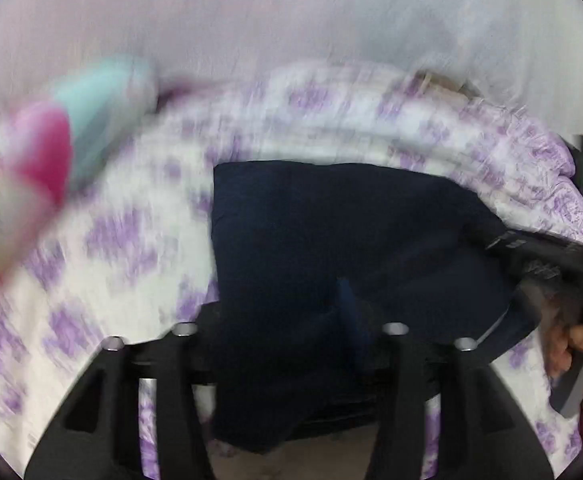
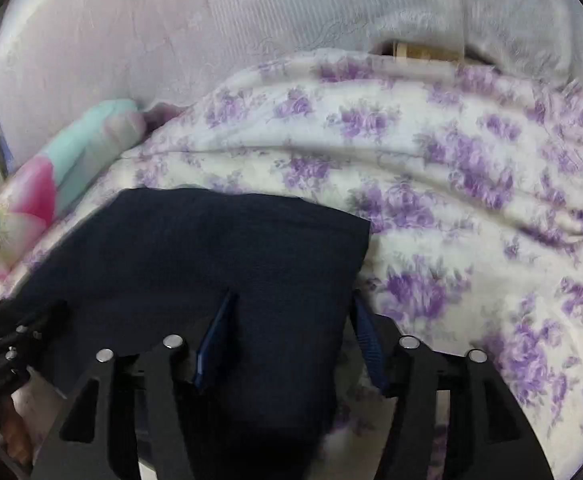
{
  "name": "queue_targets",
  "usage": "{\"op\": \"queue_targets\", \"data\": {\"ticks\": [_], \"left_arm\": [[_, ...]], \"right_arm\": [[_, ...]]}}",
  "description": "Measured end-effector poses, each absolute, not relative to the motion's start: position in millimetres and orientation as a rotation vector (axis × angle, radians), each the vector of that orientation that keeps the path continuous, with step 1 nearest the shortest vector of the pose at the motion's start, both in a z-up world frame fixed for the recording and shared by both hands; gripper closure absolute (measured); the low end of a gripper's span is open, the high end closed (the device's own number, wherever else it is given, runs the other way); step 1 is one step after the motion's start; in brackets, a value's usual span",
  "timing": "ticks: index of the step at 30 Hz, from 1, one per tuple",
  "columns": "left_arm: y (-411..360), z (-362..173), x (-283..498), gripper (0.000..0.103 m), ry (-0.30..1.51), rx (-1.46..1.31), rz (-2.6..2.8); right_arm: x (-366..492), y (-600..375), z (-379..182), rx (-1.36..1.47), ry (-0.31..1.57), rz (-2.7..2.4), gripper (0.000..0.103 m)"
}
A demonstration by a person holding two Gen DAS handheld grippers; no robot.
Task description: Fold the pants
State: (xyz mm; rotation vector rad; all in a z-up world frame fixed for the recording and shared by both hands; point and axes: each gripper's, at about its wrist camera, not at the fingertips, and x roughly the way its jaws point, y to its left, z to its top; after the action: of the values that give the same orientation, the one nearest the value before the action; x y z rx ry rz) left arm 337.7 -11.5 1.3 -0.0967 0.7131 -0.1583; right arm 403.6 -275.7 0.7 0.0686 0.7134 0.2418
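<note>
The dark navy pants lie folded into a rough rectangle on a bed cover with purple flowers. In the left wrist view the near part of the pants drapes over my left gripper; only one blue fingertip shows and its jaw state is hidden. The view is blurred. In the right wrist view the pants lie lower left. My right gripper is open, its blue fingers spread apart with the pants' near right corner between them.
A pink and mint pillow lies at the left on the bed. A pale padded headboard rises behind. The flowered cover stretches to the right. The right gripper's body and a hand show at the right edge.
</note>
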Motion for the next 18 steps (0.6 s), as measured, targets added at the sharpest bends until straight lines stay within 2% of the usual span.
{"op": "queue_targets", "data": {"ticks": [2, 5, 7, 9, 11, 14, 15, 18], "left_arm": [[8.1, 19.5, 321.8, 0.053, 0.626, -0.184, -0.170], [24.3, 44.0, 297.0, 0.049, 0.505, -0.182, -0.073], [26.2, 51.6, 289.3, 0.048, 0.478, -0.199, -0.100], [11.2, 45.7, 293.0, 0.040, 0.527, -0.186, -0.185], [-10.6, 33.0, 301.9, 0.038, 0.593, -0.088, -0.203], [-45.3, -1.2, 322.7, 0.027, 0.723, 0.121, -0.135], [-44.2, 1.9, 322.9, 0.026, 0.716, 0.103, -0.143], [-31.4, 3.2, 315.7, 0.026, 0.688, 0.040, -0.148]], "right_arm": [[390.2, -288.7, 25.3, 0.157, 0.632, 0.235, 0.039], [347.9, -282.5, 64.6, 0.078, 0.406, 0.136, 0.039], [332.6, -271.9, 76.0, 0.042, 0.341, 0.166, 0.039], [337.8, -259.6, 72.5, 0.027, 0.367, 0.234, 0.039], [346.5, -245.3, 59.0, -0.011, 0.432, 0.268, 0.041], [379.2, -228.0, 2.0, -0.119, 0.665, 0.222, 0.038], [383.0, -223.7, -4.5, -0.152, 0.685, 0.199, 0.038], [358.9, -216.9, 17.0, -0.171, 0.563, 0.203, 0.037]]}}
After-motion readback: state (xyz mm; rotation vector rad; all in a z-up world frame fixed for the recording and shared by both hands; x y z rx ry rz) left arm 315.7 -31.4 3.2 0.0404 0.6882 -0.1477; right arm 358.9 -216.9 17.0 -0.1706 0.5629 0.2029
